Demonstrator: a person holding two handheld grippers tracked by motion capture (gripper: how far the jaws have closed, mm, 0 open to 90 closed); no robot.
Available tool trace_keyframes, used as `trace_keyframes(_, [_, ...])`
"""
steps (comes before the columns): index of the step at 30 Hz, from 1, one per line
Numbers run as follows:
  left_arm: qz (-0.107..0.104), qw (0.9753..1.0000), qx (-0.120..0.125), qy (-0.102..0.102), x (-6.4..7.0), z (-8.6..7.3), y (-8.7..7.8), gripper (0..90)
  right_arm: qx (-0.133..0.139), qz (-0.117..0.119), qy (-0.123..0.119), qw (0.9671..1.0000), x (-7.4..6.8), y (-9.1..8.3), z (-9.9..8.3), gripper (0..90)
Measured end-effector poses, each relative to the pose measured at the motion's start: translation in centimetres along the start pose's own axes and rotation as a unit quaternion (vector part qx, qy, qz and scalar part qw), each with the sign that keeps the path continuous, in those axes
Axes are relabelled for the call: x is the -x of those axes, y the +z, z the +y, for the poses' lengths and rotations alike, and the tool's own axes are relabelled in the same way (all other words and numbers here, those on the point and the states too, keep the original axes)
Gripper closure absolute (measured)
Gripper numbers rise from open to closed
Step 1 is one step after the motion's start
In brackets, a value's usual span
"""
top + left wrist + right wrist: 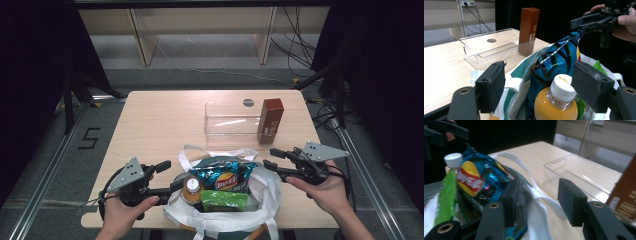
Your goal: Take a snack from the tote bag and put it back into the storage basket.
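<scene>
A white tote bag (265, 197) sits at the table's near edge. It holds a blue chip bag (225, 177), an orange juice bottle (191, 187) with a white cap, and a green packet (225, 199). My left gripper (170, 175) is open at the bag's left side. In the left gripper view the bottle (559, 100) stands between the gripper's (540, 85) pads, which do not touch it. My right gripper (273, 159) is open at the bag's right rim. In the right gripper view the white bag handle (536, 195) lies between that gripper's (541, 201) jaws.
A clear plastic bin (232, 120) stands on the wooden table (160, 120) beyond the bag. A tall brown box (270, 120) stands upright at its right end. A small dark disc (248, 103) lies behind the bin. The table's left half is bare wood.
</scene>
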State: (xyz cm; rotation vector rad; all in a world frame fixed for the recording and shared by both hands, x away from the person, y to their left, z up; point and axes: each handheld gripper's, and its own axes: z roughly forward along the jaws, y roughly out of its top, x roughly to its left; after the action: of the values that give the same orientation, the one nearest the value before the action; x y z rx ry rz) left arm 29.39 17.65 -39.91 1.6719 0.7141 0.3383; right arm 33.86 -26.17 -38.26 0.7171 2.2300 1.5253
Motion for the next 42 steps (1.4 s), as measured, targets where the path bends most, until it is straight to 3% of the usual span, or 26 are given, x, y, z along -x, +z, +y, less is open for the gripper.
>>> trace_keyframes(4, [0.001, 1.0000, 0.003, -0.001, -0.1, 0.1, -0.1, 26.4, -0.001, 0.029, 0.001, 0.9996, -0.9, 0.2, 0.0, 54.0])
trace_keyframes(5, [0.001, 1.0000, 0.003, 0.002, -0.2, 0.1, -0.1, 26.3, 0.002, 0.031, -0.017, 0.9994, -0.9, 0.3, 0.0, 54.1])
trace_keyframes(6, [0.000, 1.0000, 0.005, 0.002, -0.2, 0.1, -0.1, 26.4, 0.001, 0.042, -0.006, 0.9991, -1.2, 0.4, 0.0, 54.1])
trace_keyframes(7, [-0.004, 1.0000, 0.009, 0.002, -0.2, 0.1, -0.1, 26.4, -0.004, 0.052, -0.015, 0.9985, -1.3, 0.4, 0.0, 54.0])
trace_keyframes(13, [0.000, 1.0000, 0.003, 0.003, -0.2, 0.1, -0.1, 26.3, -0.002, 0.078, -0.020, 0.9967, -1.9, 0.9, 0.5, 53.4])
trace_keyframes(18, [-0.002, 1.0000, 0.009, -0.001, -0.3, 0.1, -0.1, 26.2, -0.001, 0.076, -0.018, 0.9970, -1.9, 1.7, 0.8, 50.9])
trace_keyframes(20, [-0.002, 0.9999, 0.010, -0.002, -0.3, 0.1, -0.1, 26.2, -0.002, 0.080, -0.032, 0.9962, -1.8, 2.0, 1.1, 51.8])
trace_keyframes(24, [0.003, 1.0000, 0.003, 0.000, -0.4, 0.0, -0.2, 26.2, -0.003, 0.089, -0.024, 0.9958, -1.9, 2.5, 1.1, 54.4])
trace_keyframes(25, [0.003, 1.0000, 0.002, 0.000, -0.4, 0.0, -0.2, 26.2, 0.003, 0.087, -0.039, 0.9954, -1.7, 2.8, 1.1, 55.9])
trace_keyframes(30, [0.002, 1.0000, 0.002, 0.000, -0.4, -0.1, -0.2, 26.1, -0.008, 0.104, -0.024, 0.9943, -1.8, 3.0, 1.1, 58.9])
trace_keyframes(31, [0.002, 1.0000, 0.002, -0.002, -0.3, -0.1, -0.2, 26.1, 0.002, 0.105, -0.018, 0.9943, -1.7, 3.1, 1.1, 58.8])
trace_keyframes(33, [0.006, 0.9999, 0.002, -0.008, -0.3, -0.1, -0.2, 26.1, 0.003, 0.103, -0.017, 0.9946, -1.5, 3.2, 1.2, 54.6])
trace_keyframes(34, [0.001, 1.0000, 0.001, 0.004, -0.4, 0.0, -0.2, 26.1, -0.001, 0.113, -0.016, 0.9935, -1.4, 3.2, 1.2, 50.1])
trace_keyframes(35, [0.002, 1.0000, 0.002, 0.003, -0.4, 0.0, -0.2, 26.1, -0.003, 0.119, -0.020, 0.9927, -1.3, 3.3, 1.3, 48.3])
trace_keyframes(37, [0.003, 1.0000, 0.002, 0.000, -0.4, 0.0, -0.2, 26.1, -0.002, 0.110, -0.022, 0.9937, -1.4, 3.5, 1.3, 46.3])
trace_keyframes(38, [0.002, 1.0000, 0.002, 0.000, -0.4, -0.1, -0.2, 26.1, 0.000, 0.110, -0.038, 0.9933, -1.2, 3.8, 1.3, 46.5])
trace_keyframes(41, [0.003, 1.0000, 0.001, 0.000, -0.4, -0.1, -0.2, 26.1, -0.016, 0.116, -0.033, 0.9926, -1.5, 4.1, 1.2, 53.0])
trace_keyframes(42, [0.003, 1.0000, 0.001, 0.000, -0.4, -0.1, -0.2, 26.1, -0.018, 0.122, -0.041, 0.9915, -1.4, 4.3, 1.2, 54.9])
